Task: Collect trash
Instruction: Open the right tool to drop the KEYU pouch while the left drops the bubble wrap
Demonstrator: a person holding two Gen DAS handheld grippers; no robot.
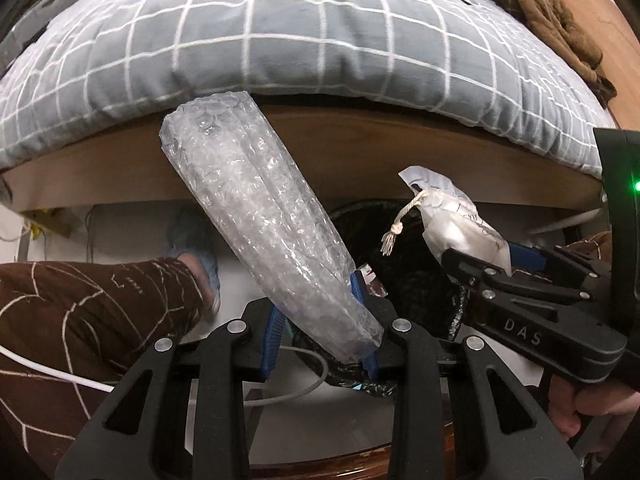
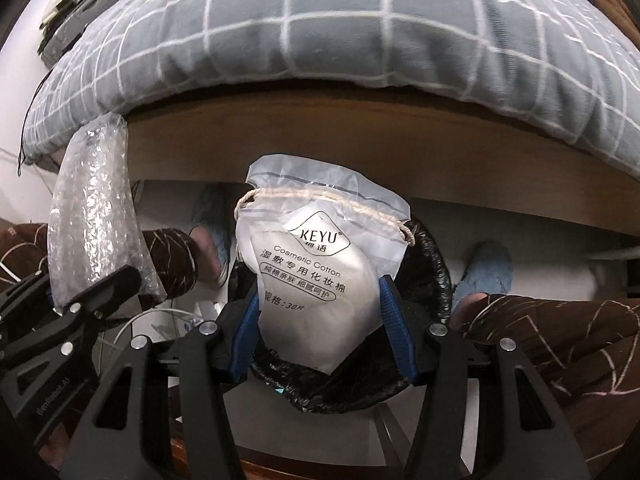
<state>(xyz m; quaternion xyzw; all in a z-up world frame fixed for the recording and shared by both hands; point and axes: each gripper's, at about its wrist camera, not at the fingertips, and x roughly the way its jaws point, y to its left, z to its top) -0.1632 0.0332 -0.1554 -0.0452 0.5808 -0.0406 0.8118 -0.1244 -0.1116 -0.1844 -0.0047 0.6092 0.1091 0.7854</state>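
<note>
A long roll of clear bubble wrap [image 1: 256,208] sticks up and to the left out of my left gripper [image 1: 320,320], whose blue pads are shut on its lower end. In the right wrist view my right gripper [image 2: 320,312] is shut on a white drawstring bag of cosmetic cotton [image 2: 308,272]. Both hang over a bin lined with a black bag [image 1: 408,268], which stands on the floor under the bed edge; its liner rim [image 2: 434,264] shows around the bag. The right gripper [image 1: 480,260] with the bag [image 1: 452,220] also shows at the right, and the bubble wrap [image 2: 92,208] at the left.
A bed with a grey checked quilt [image 1: 320,40] and a wooden side board [image 1: 360,152] overhangs the bin. A person's legs in brown patterned trousers [image 1: 80,312] and blue slippers [image 2: 486,272] flank it. A white cable [image 1: 296,394] lies on the floor. A brown garment [image 1: 560,28] lies on the bed.
</note>
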